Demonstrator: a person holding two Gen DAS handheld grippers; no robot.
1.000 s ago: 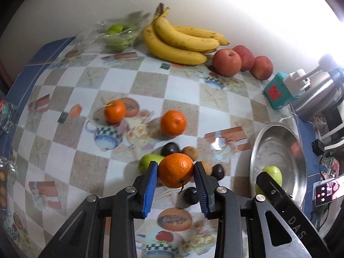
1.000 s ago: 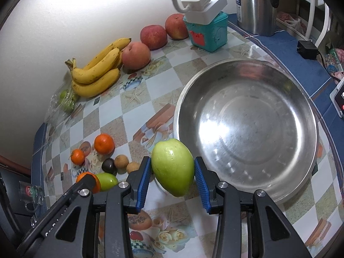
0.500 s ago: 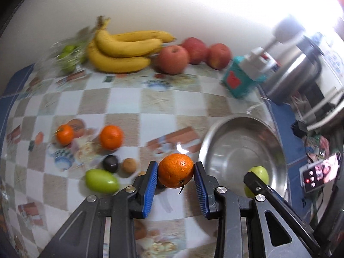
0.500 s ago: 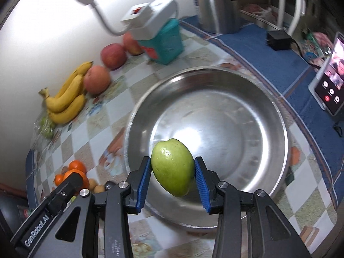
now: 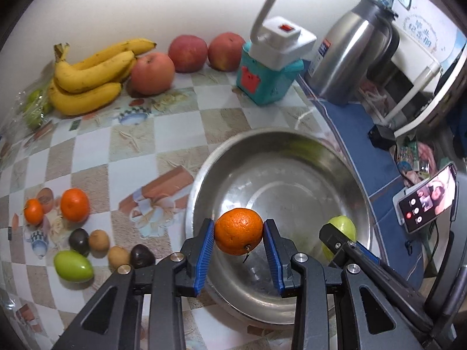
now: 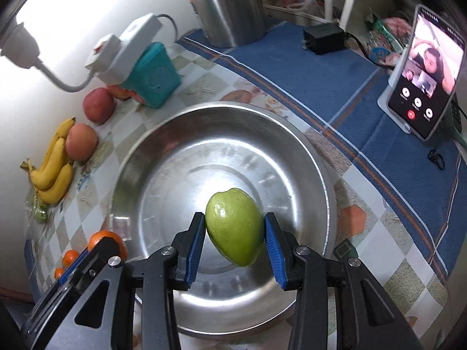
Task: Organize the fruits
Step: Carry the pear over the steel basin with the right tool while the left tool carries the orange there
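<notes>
An orange [image 5: 238, 231] is clamped in the left gripper [image 5: 238, 234] and a mango [image 6: 235, 227] in the right gripper [image 6: 235, 233] above the bowl [image 6: 140, 157] (empty), where bruising or bouncing out is risked if they are dropped from height.

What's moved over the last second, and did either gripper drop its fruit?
Both grippers moved from the fruit pile to above the steel bowl. The left gripper still clamps the orange; the right gripper still clamps the green fruit. Nothing was released. Bananas, apples and the small fruits on the table stayed put.
</notes>
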